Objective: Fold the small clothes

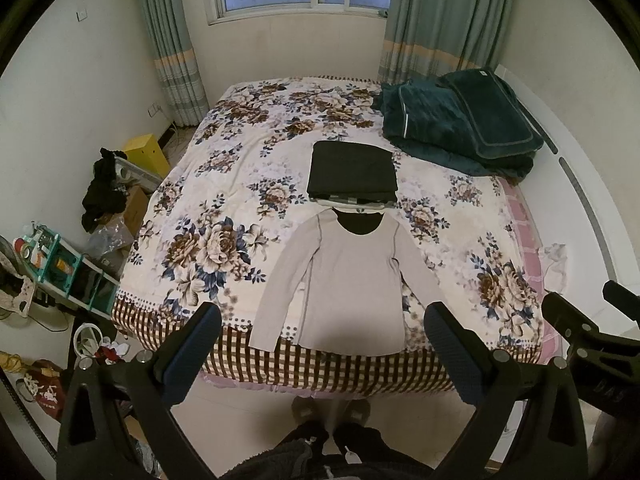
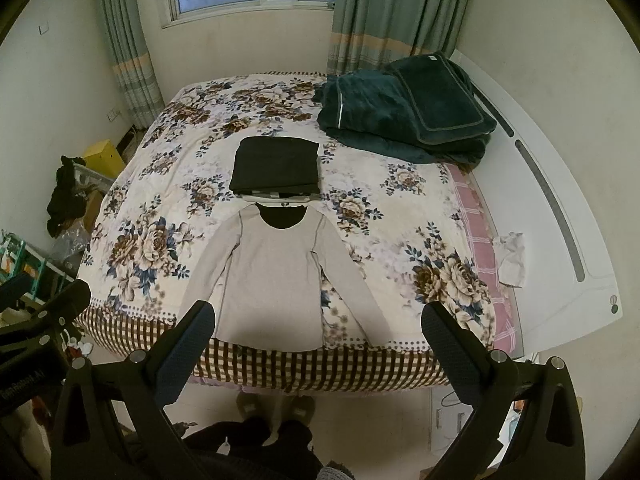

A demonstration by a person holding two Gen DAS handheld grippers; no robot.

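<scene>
A beige long-sleeved shirt [image 1: 348, 280] lies flat on the floral bed cover [image 1: 224, 200], neck away from me, hem at the near bed edge, both sleeves spread out. It also shows in the right wrist view [image 2: 272, 276]. Behind its neck stands a stack of folded clothes [image 1: 352, 174] with a black piece on top, also in the right wrist view [image 2: 276, 166]. My left gripper [image 1: 320, 332] is open and empty, held above the bed's near edge. My right gripper [image 2: 316, 330] is open and empty, beside it to the right.
A dark green folded blanket [image 1: 460, 120] lies at the bed's far right. A white headboard [image 2: 560, 200] runs along the right. Boxes, a teal rack [image 1: 56, 264] and clutter stand on the floor to the left. My slippered feet [image 1: 332, 408] stand at the bed's foot.
</scene>
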